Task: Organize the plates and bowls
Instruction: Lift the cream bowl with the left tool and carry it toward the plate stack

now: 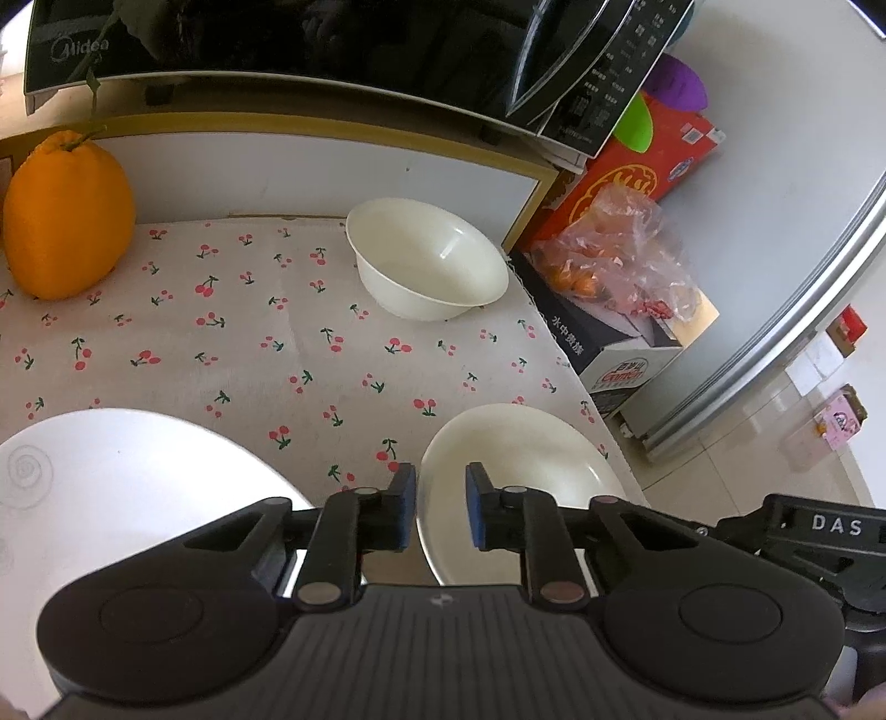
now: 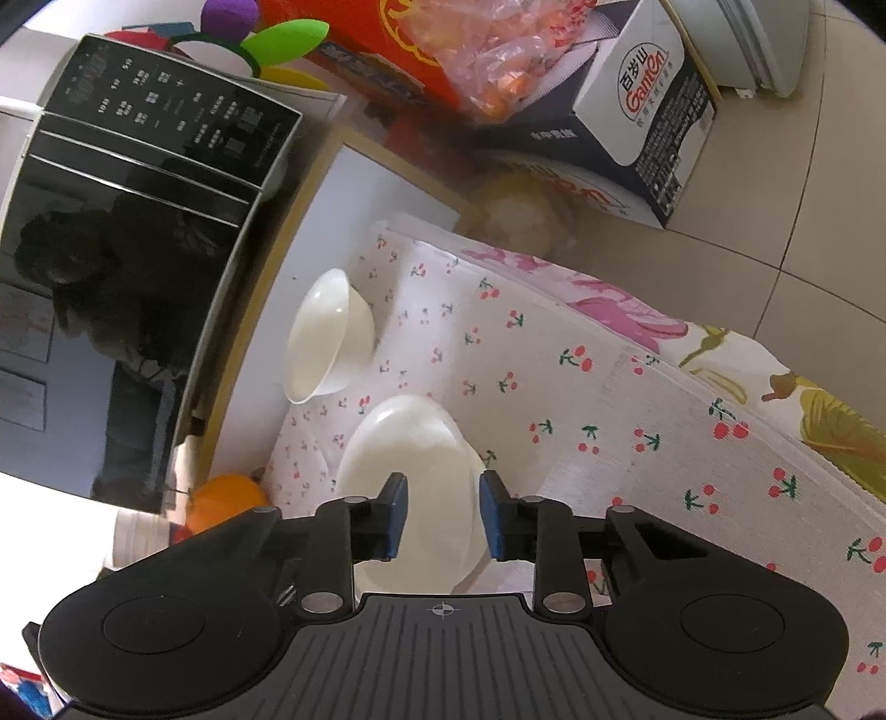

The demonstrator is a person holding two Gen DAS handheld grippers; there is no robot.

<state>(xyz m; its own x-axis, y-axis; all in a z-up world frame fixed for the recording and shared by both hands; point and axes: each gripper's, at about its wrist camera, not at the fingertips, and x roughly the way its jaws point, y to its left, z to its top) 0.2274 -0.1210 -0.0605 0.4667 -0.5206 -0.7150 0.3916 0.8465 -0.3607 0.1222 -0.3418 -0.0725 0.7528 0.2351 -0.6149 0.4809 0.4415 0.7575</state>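
Up top, a big black microwave (image 1: 277, 44), out of the way of the dishes. Under it, a table with a cherry cloth (image 1: 249, 343), soft ground for things that can break.

Near the front left, a big white plate (image 1: 111, 487), flat on the cloth. Just beside it on the right, close to the table's edge, a cream plate (image 1: 515, 454), a bit deeper. Maybe best put onto the big one, so both make one neat pile. Further back, well apart from the plates, a white bowl (image 1: 426, 260), right way up and on its own. Far left, an orange fruit (image 1: 66, 216), not part of the job.

Left gripper (image 1: 440, 515): fingers spread apart, holding nothing, hanging over the left rim of the cream plate. Right gripper (image 2: 443, 515): fingers spread too, turned on its side, with the cream plate's rim between them. Probably turned that way to pinch the thin rim. Not squeezed yet, by the look of it. Hard to tell about touching.
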